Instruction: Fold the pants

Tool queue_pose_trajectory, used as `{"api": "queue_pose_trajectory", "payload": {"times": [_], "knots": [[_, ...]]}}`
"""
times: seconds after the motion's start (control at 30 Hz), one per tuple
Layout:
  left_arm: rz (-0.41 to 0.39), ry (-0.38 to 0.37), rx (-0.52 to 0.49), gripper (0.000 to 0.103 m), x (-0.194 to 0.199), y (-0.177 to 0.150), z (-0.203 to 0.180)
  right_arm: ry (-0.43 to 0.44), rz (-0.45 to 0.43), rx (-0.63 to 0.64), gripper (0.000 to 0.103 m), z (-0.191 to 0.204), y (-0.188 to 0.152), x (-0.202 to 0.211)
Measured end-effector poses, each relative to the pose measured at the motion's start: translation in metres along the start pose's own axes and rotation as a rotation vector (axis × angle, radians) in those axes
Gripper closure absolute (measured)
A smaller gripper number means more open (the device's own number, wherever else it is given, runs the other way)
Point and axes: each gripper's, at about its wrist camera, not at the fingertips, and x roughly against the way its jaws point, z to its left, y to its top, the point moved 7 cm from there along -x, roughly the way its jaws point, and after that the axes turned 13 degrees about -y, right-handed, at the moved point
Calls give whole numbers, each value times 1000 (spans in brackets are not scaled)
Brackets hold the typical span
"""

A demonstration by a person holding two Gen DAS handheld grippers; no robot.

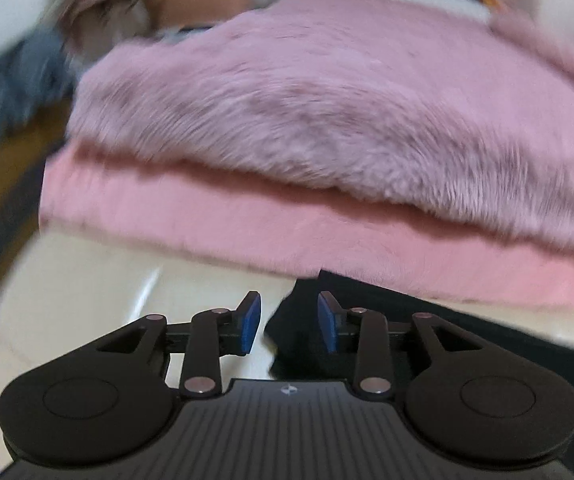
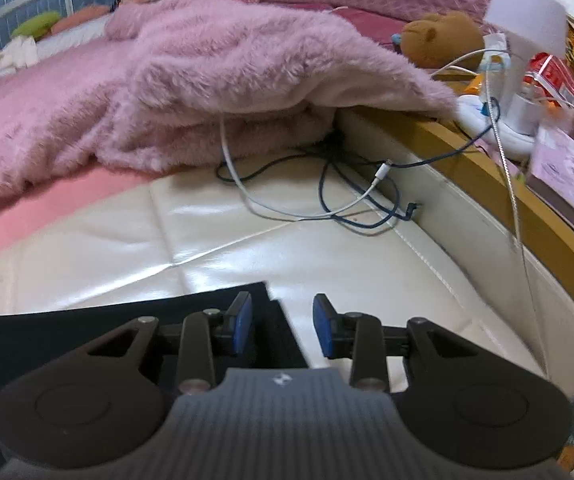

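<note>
The black pants point(image 1: 467, 320) lie flat on a glossy cream padded surface point(image 1: 87, 280). In the left wrist view their left edge runs between the blue pads of my left gripper point(image 1: 289, 322), which stands open just above the cloth; the pads do not press on it. In the right wrist view the pants point(image 2: 87, 336) fill the lower left, and their right corner ends under the left finger of my right gripper point(image 2: 283, 324). That gripper is open too, with cream surface point(image 2: 247, 248) showing between its pads.
A furry pink blanket point(image 2: 167, 80) is heaped behind the pants over a smooth pink sheet point(image 1: 207, 216). Loose charging cables point(image 2: 327, 200) lie on the cream surface to the right. A wooden ledge point(image 2: 467, 160) on the right carries a teddy bear point(image 2: 443, 36), a book point(image 2: 567, 172) and clutter.
</note>
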Motion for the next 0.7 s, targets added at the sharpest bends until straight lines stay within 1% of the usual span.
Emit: {"api": "queue_pose_trajectory", "payload": {"times": [0.07,0.1,0.13,0.2,0.23,0.27,0.33,0.4,0.47,0.53,0.57,0.6,0.63,0.67,0.7], "knots": [[-7,-56,82,63,7,-9,8,30,0,-6,73,7,-10,15],[-3,-69,90,63,8,-12,10,48,5,2,73,13,-16,22],[4,-68,80,63,8,-14,10,61,12,15,73,20,-23,26],[20,-57,48,62,4,-14,7,56,26,48,73,31,-33,29],[28,-57,33,59,-1,-14,6,46,32,59,73,35,-36,28],[37,-55,20,54,-5,-14,5,42,39,62,73,37,-38,27],[69,-48,40,52,-14,-20,4,43,52,50,73,41,-38,24],[113,-78,138,52,-24,-31,8,54,58,46,73,49,-38,24],[127,-123,230,52,-29,-42,9,71,60,59,73,60,-41,27],[111,-153,345,52,-31,-54,11,70,52,86,73,72,-42,32],[77,-149,377,52,-29,-56,12,70,49,92,73,76,-44,33],[50,-156,406,54,-29,-57,11,72,48,91,73,80,-46,34],[30,-155,419,67,-28,-56,10,79,51,88,73,84,-48,34],[15,-164,426,96,-29,-55,8,85,58,92,73,88,-51,34],[20,-154,432,98,-32,-55,6,84,69,102,73,92,-55,32]]}}
